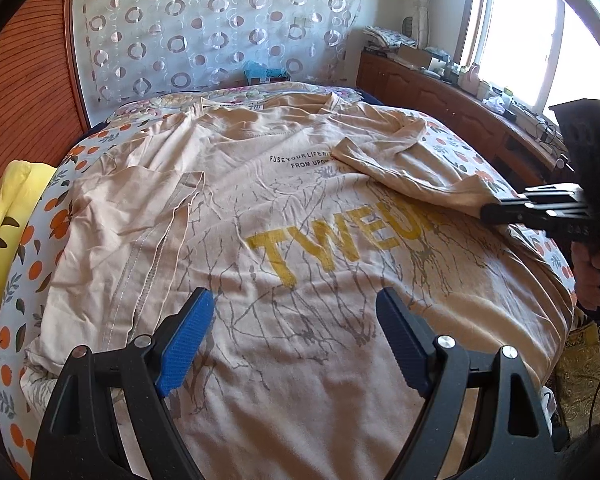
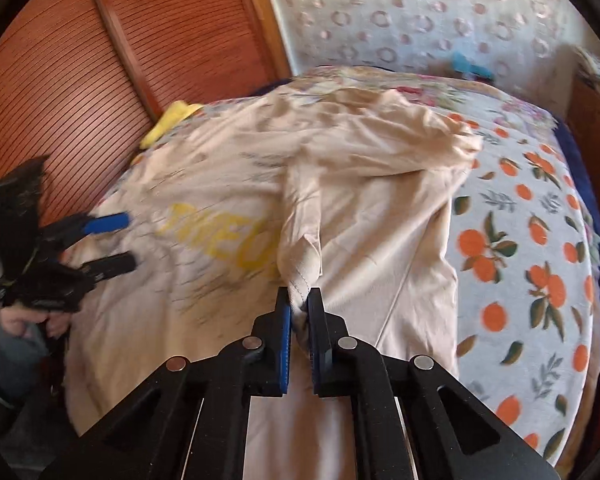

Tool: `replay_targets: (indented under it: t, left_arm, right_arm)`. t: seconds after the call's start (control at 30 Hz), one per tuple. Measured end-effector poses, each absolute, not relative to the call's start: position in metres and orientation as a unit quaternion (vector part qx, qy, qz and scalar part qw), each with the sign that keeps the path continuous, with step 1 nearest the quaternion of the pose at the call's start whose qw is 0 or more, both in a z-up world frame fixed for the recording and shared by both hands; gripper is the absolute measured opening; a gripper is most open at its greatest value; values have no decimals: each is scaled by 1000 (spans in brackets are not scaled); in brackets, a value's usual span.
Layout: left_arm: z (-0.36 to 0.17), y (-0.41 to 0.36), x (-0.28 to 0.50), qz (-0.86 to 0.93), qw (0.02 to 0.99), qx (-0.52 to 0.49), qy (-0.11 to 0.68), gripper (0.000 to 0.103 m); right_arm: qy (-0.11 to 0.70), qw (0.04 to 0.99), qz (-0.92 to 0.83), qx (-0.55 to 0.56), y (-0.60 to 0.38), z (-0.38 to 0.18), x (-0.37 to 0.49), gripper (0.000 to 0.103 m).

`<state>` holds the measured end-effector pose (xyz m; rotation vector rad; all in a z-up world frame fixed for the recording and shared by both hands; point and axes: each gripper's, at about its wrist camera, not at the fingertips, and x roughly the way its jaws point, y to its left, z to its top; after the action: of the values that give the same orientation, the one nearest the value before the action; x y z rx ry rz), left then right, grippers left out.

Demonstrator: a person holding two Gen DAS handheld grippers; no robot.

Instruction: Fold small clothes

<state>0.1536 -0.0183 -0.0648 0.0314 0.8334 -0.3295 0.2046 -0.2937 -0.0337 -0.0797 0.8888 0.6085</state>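
Sleeve [image 2: 300, 240] lengthwise from right gripper [image 2: 299, 300]

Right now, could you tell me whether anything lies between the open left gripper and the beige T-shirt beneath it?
Nothing visible does. The left gripper hangs open over bare cloth of the beige printed T-shirt on the orange-patterned bedspread. The right gripper is shut on the beige sleeve, well off to the side.
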Motion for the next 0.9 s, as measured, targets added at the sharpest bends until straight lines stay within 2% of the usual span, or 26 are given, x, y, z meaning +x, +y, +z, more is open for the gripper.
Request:
replay_targets:
  t: [0.13, 0.2, 0.27, 0.33, 0.37, 0.43, 0.57, 0.8, 0.87, 0.9]
  left_arm:
    - [-63, -16, 153, -158, 902, 12, 401, 84]
    - [-62, -15, 154, -158, 903, 10, 400, 84]
    - [-60, -16, 155, -160, 903, 8, 398, 84]
    - [-57, -19, 158, -164, 903, 10, 396, 84]
    - [-55, -22, 160, -167, 903, 12, 395, 84]
    - [-50, -30, 166, -175, 904, 18, 391, 84]
    - [-38, -51, 186, -197, 902, 19, 383, 84]
    - [-35, -84, 236, -208, 896, 31, 391, 84]
    - [-38, -90, 249, -222, 890, 25, 398, 78]
    - [-39, -94, 257, -231, 885, 20, 403, 71]
  right_arm:
    - [430, 852, 289, -72, -286, -37, 190, 8]
    - [436, 850, 285, -85, -285, -44, 188, 11]
    - [441, 848, 281, -89, -286, -43, 188, 24]
    - [430, 855, 279, -84, -293, -37, 185, 33]
    - [423, 859, 278, -79, -298, -32, 184, 42]
    - [408, 870, 267, -69, -308, -22, 184, 48]
    - [390, 889, 233, -59, -331, -7, 203, 48]
    - [403, 896, 185, -10, -358, -16, 290, 48]
    - [410, 892, 190, 7, -357, -22, 310, 48]
    - [413, 890, 194, 16, -357, -24, 318, 48]
